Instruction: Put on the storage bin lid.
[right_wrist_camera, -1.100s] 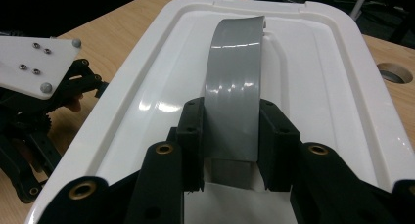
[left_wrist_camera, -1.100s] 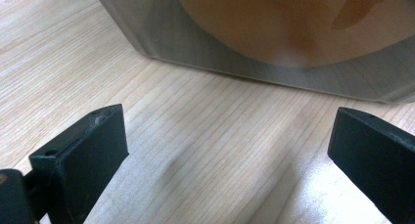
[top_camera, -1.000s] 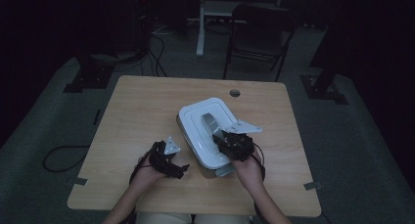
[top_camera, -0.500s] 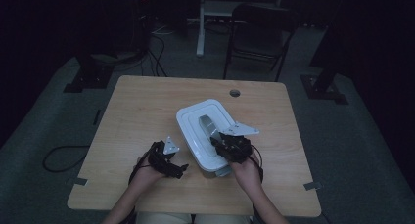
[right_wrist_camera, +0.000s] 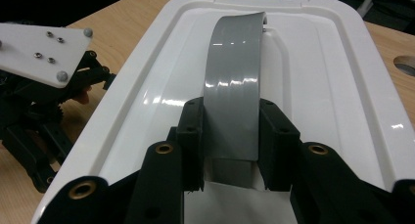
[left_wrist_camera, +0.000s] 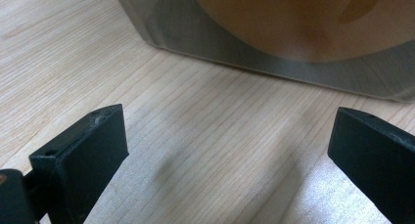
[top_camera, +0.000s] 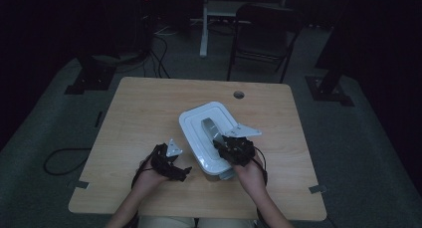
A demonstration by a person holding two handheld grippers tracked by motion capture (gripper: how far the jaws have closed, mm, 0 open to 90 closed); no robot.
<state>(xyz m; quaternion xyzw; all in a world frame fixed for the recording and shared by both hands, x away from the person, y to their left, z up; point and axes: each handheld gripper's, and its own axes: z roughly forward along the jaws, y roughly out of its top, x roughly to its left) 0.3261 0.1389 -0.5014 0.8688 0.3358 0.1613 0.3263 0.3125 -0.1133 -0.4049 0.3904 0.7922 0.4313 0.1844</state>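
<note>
Presently the right gripper point(right_wrist_camera: 230, 136) has its fingers point(right_wrist_camera: 192, 136) clamped on either side of the grey handle point(right_wrist_camera: 234, 87) of the white lid point(right_wrist_camera: 313, 77), near the handle's closer end; the handle arches up along the lid's middle. In the high view the same gripper point(top_camera: 234, 149) sits over the near half of the container point(top_camera: 196, 138), which rests a little right of centre on the wooden counter point(top_camera: 139, 108), turned at a slant. The left gripper point(top_camera: 171, 163) lies low on the counter just beside the container's near left corner, its fingers point(left_wrist_camera: 93, 145) standing well apart with nothing between them; the left gripper view shows bare wood ahead and the translucent wall of the container point(left_wrist_camera: 274, 62) just beyond. Judgement: the step in hand is a grip taken on the handle, with the lid still seated. The next move likely calls for a straight upward lift, with the left gripper bracing the container wall so the base does not rise with it. Farther off stands a chair point(top_camera: 259, 34) on the dark floor.
</note>
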